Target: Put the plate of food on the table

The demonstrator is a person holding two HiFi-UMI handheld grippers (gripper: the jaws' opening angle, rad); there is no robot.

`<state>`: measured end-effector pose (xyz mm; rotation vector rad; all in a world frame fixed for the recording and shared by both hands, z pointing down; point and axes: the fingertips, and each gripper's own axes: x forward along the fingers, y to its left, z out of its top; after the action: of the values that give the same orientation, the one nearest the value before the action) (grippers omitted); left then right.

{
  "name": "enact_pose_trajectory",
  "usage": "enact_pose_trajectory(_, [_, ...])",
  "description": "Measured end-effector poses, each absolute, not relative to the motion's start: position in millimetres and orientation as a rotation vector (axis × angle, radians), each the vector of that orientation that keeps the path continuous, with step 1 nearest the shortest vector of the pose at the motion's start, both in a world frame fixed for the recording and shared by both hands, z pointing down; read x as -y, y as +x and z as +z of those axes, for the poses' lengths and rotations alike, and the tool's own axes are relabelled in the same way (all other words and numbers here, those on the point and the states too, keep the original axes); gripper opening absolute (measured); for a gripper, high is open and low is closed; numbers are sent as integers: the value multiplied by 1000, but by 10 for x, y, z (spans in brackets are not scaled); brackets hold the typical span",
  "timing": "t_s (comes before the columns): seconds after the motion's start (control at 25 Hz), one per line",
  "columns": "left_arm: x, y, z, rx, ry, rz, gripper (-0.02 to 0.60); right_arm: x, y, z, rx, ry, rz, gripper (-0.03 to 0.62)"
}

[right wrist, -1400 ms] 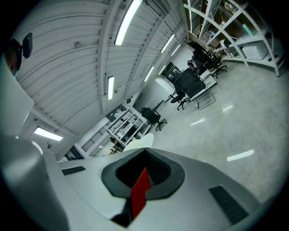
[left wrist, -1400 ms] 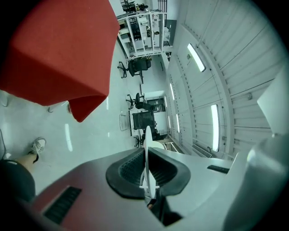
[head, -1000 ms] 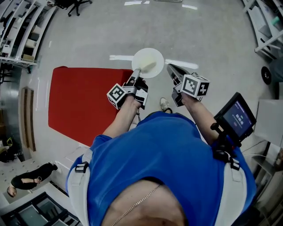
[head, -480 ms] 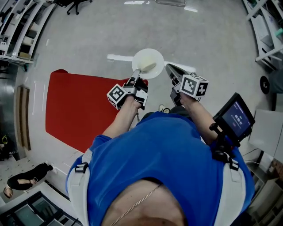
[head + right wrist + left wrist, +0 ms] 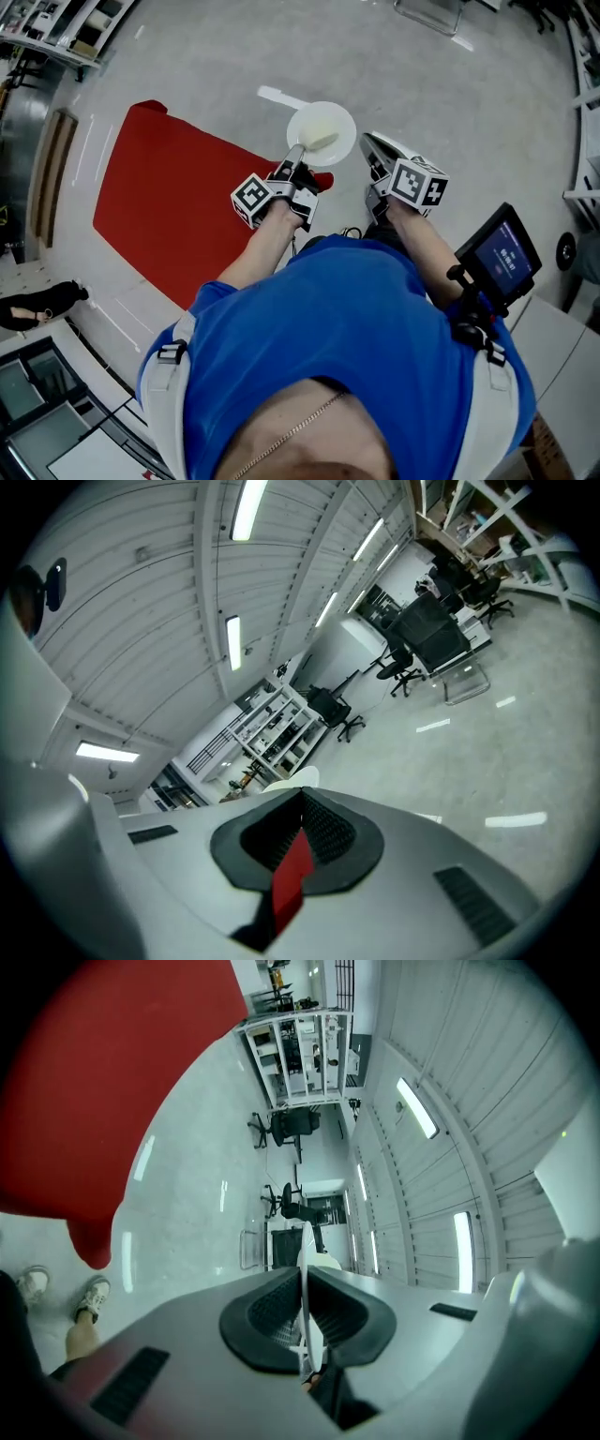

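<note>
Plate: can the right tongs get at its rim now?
Probably yes. The right tongs hang just beside the plate with nothing between; the left tongs grip only its near rim. The right pair is shut, so must open first.

Big open lab/workshop hall, not a home. Polished grey concrete floor (image 5: 187, 56), open metal shelving racks (image 5: 300, 1054) along the walls, rolling office chairs (image 5: 286, 1129), desks with dark monitors (image 5: 431, 630). Ribbed panel ceiling (image 5: 141, 621) with long strip lights (image 5: 246, 508). Red surface (image 5: 169, 206) stands out on the open floor.
</note>
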<state>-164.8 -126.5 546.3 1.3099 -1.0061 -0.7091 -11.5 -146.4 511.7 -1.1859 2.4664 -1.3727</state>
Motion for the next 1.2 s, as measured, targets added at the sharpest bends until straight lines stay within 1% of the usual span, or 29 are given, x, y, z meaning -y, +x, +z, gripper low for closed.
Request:
enact_pose_trajectory(0.2, [1045,-1774,5389,1057,1329,-798,17,1350,-243,5065,-2553,-1093,-1323,2])
enact_pose_trajectory(0.44, [1316,-1665,5340,997,1362,-727,17,1485,-73,5025,-2458,-1199,-1314,2])
enact_pose_trajectory(0.68, [1063,-1870,5322,1086,1328,-813,18,1440,-235,5003,-2553,-1083,-1309,2])
enact_pose_trajectory(0.92, [1345,-1567,5432,1004,1384,-645,17,1467,81,5177,-2367,-1222,-1326,2])
enact_pose_trajectory(1.2, [1159,-1842,5333,1094,1345,-734,17,1442,-225,5079,-2462,-1093,-1351,2])
